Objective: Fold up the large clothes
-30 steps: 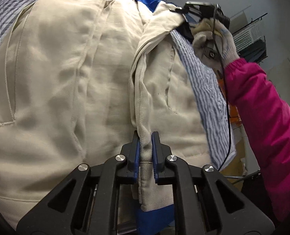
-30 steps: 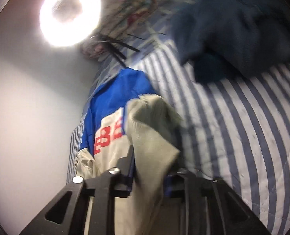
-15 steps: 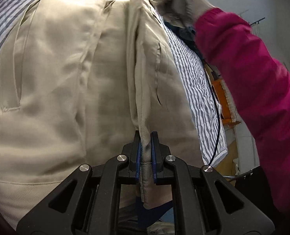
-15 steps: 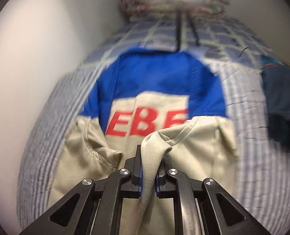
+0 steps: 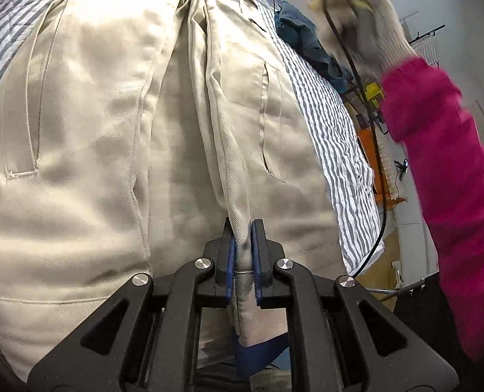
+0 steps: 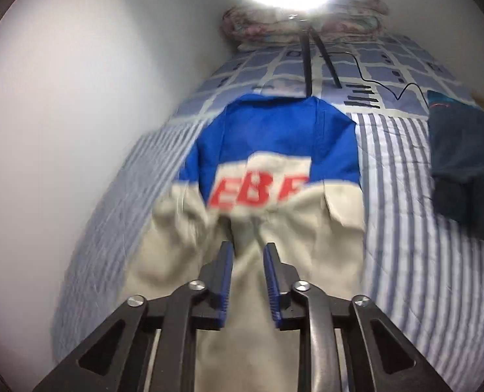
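Item: beige-and-blue jacket point(image 6: 274, 228), a large garment with red lettering on a pale chest panel, lying spread on the striped bed point(image 6: 405, 261) beside a white wall point(image 6: 78, 98). A dark blue garment point(image 6: 463, 170) sits further along the bed, apart from it.

Change noted: half a second ago the right gripper point(image 6: 247, 281) was pinching a ridge of beige cloth; its jaws have just been opening, and we now see them standing narrowly apart with nothing pressed between the pads. The cloth it carried lies dropped onto the jacket's middle below the lettering. We judge that this side panel has been brought over and released, so one lengthwise fold is laid down at its far end.

Left gripper point(image 5: 242, 254): clamped tight on a folded beige edge, as a second ago, near the jacket's lower hem; a long raised crease runs from its pads up the garment. This end of the fold is not yet let go.

Pose: in the left wrist view the right hand point(image 5: 356, 16), gloved, with a pink sleeve point(image 5: 437, 163), is blurred and lifted above the far part of the bed, a black cable point(image 5: 372, 163) trailing from it. The left gripper angles downward at the cloth, low over the bed.
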Tool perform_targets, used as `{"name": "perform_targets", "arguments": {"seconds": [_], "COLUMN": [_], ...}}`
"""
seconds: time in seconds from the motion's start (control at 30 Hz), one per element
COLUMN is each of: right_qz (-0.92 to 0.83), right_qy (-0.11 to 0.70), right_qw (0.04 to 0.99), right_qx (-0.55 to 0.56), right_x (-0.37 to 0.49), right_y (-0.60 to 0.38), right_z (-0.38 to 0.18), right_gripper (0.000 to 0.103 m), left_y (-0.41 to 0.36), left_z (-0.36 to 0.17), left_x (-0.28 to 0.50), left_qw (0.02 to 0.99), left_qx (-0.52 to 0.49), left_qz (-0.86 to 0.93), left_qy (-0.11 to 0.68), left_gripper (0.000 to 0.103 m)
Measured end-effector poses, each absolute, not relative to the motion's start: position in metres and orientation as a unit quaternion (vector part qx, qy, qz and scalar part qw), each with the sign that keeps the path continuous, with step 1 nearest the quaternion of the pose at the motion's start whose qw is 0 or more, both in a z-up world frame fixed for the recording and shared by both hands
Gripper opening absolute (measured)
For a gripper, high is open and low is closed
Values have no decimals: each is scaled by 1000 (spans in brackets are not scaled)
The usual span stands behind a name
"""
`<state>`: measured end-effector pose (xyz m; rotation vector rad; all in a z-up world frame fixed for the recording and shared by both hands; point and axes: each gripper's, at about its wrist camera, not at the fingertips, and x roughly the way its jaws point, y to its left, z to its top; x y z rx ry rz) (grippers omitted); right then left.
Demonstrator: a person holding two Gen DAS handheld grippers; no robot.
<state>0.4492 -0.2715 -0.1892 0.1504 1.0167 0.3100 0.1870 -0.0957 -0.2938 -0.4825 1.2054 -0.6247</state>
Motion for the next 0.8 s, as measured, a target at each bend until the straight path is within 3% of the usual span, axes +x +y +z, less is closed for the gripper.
{"name": "perform_targets", "arguments": {"seconds": [0.3,0.4,0.47,0.5,0.57,0.63,0.73,0.8], "right_qz": [179,171,186,191,195,191,175,163], "right_qy": [541,537,538,531,513,503,504,510], "right_qw": [822,826,820,822,831,839,843,842], "right_qx": [6,-6,51,72,88,83,73,70], "right_x": [391,384,378,368,342,307,247,215], "right_y": [-196,-190,-208,-219,-240,-262,-295,-310], "right_z": [-273,-271,-257,-247,-226,-208,-197,-202], "right_gripper": [19,19,19,20,28,32,49,54], "left_y": [-90,-91,-88,-85,-75,-64,-40,-24], "left_z": [-293,-288,-281,-277,-264,-251,-236,-233], "left_x": [182,179,175,172,163,152,131,119], "left_qw": [762,766,763,761,764,777,809,823], "left_qx": [-206,-198,-208,-212,-219,-219,-193,-179], "left_qz": [-265,-262,-269,-276,-288,-289,-269,-249], "left_qy": [554,553,550,548,534,514,486,479], "left_gripper": [7,7,8,11,38,48,49,49]}}
